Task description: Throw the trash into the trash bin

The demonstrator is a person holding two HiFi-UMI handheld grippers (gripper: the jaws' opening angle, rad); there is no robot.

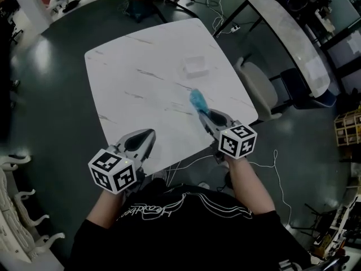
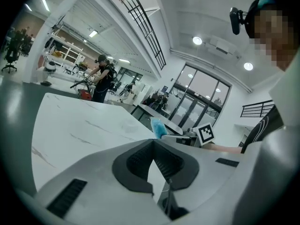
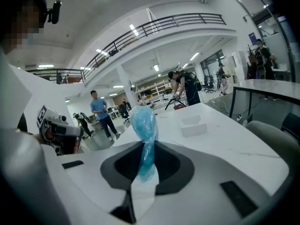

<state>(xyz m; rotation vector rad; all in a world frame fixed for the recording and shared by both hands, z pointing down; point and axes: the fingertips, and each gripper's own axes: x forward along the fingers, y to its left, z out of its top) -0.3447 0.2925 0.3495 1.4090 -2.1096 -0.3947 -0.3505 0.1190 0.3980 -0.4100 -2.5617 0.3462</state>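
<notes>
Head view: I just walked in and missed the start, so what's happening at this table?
A person stands at a white table holding a gripper in each hand. The right gripper is shut on a piece of blue plastic trash, held clear of the tabletop. The left gripper is shut with nothing between its jaws. A small white box lies farther out on the table. No trash bin shows in any view.

Your left gripper [image 1: 148, 135] points ahead at lower left, jaws together with nothing between them. Your right gripper [image 1: 204, 115], beside it, has its jaws clamped on a blue wrapper [image 1: 197, 100]. Both forearms [image 1: 248, 188] reach forward.
</notes>
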